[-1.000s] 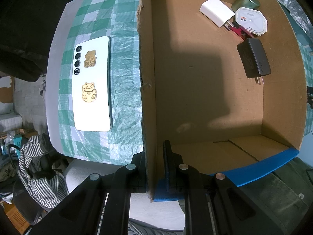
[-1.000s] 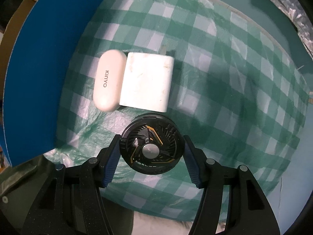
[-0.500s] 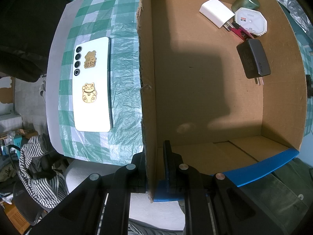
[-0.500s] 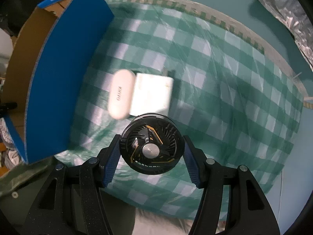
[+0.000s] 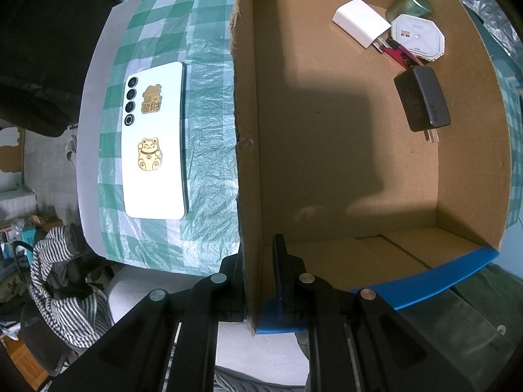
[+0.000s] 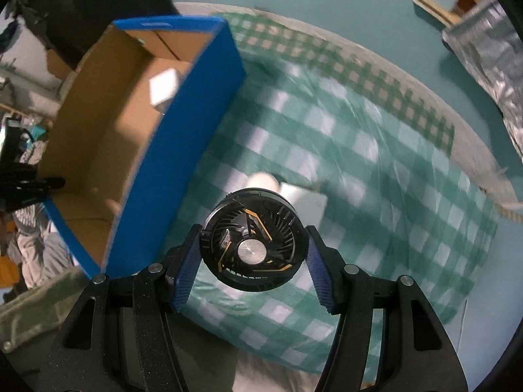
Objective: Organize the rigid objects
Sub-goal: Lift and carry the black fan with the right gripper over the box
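Note:
My left gripper [image 5: 258,281] is shut on the near wall of the cardboard box [image 5: 248,170], one finger outside and one inside. Inside the box lie a white charger [image 5: 359,21], a black adapter [image 5: 423,98], an octagonal white case [image 5: 418,37], a green round tin [image 5: 408,3] and a red item [image 5: 397,52]. My right gripper [image 6: 253,258] is shut on a round black fan [image 6: 253,245], held in the air above the checked cloth. The box [image 6: 183,130] with its blue outer wall stands to the fan's left. Blurred white items [image 6: 304,199] lie on the cloth behind the fan.
A white phone [image 5: 153,140] with gold cat stickers lies face down on the green checked cloth [image 5: 209,104], left of the box. A striped garment [image 5: 59,281] hangs below the table edge. Crinkled foil [image 6: 483,42] sits at the far right on the teal surface.
My right gripper has risen with the fan, so the cloth looks smaller and the box's open inside has come into view at left. The left gripper and box have not moved.

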Demonstrator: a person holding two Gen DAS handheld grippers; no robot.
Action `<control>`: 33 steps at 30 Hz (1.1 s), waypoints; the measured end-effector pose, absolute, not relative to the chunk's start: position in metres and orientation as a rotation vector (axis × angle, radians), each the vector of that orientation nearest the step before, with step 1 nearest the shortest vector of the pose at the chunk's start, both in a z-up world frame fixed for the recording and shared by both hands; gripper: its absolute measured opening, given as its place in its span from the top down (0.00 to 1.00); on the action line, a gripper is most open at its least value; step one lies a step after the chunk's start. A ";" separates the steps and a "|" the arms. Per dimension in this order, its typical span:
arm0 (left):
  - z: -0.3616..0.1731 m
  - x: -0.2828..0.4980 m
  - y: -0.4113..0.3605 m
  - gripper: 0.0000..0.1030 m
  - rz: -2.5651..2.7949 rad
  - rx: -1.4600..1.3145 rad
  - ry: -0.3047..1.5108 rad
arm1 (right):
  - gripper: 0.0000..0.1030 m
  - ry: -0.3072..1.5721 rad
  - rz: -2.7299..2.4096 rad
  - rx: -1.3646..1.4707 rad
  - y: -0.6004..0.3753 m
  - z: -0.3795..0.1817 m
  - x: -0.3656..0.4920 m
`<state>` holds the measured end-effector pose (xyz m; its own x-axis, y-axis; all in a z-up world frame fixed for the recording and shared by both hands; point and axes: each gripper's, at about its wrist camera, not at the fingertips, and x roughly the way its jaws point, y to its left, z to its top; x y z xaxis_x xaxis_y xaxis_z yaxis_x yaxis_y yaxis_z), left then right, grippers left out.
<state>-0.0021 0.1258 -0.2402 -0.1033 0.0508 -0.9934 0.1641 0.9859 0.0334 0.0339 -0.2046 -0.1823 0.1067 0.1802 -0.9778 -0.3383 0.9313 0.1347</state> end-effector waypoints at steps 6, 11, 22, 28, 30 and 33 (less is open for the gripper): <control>-0.240 -0.003 0.128 0.88 -0.098 0.163 1.672 | 0.40 1.371 0.450 -0.181 -0.174 -0.161 0.046; -0.240 -0.004 0.128 0.88 -0.098 0.163 1.671 | 0.40 1.342 0.501 -0.231 -0.147 -0.150 0.056; -0.240 -0.004 0.128 0.88 -0.098 0.165 1.669 | 0.40 1.333 0.575 -0.356 -0.092 -0.159 0.075; -0.239 -0.004 0.125 0.88 -0.098 0.172 1.667 | 0.40 1.358 0.596 -0.402 -0.073 -0.177 0.082; -0.238 -0.004 0.124 0.88 -0.098 0.171 1.666 | 0.41 1.365 0.600 -0.422 -0.067 -0.182 0.083; -0.238 -0.004 0.124 0.88 -0.097 0.169 1.666 | 0.41 1.372 0.615 -0.440 -0.058 -0.189 0.086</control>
